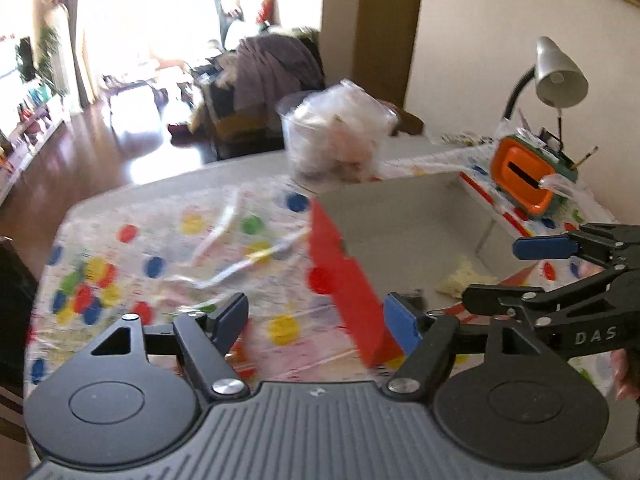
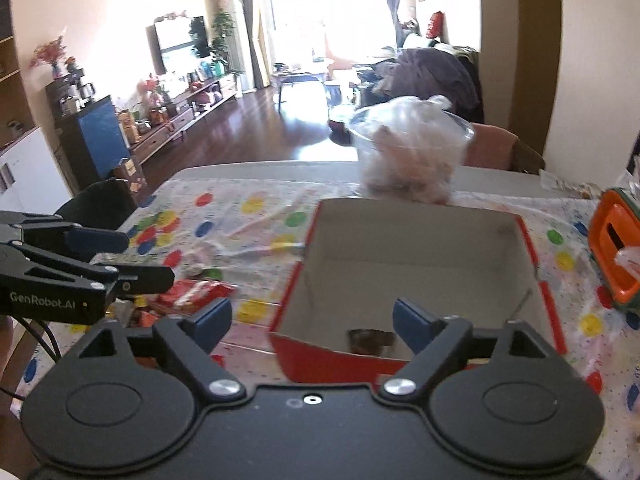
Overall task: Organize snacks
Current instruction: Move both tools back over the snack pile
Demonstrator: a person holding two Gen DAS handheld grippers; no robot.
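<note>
Both sets of fingers gape wide, holding nothing. The red box (image 2: 416, 264) lies just ahead of the right gripper (image 2: 312, 320), a dark snack (image 2: 370, 340) between its tips; the left gripper (image 1: 316, 320) straddles the box's wall above the counter (image 1: 168, 248).

A bright window (image 2: 296, 12) floods the far end of the living room, glaring off the dark wooden floor (image 2: 248, 128). A television (image 2: 180, 42) stands on a long low cabinet (image 2: 188, 100) along the left wall. A sofa (image 2: 432, 76) heaped with blankets sits right, near cream walls (image 1: 472, 20) and a desk lamp (image 1: 558, 72)
</note>
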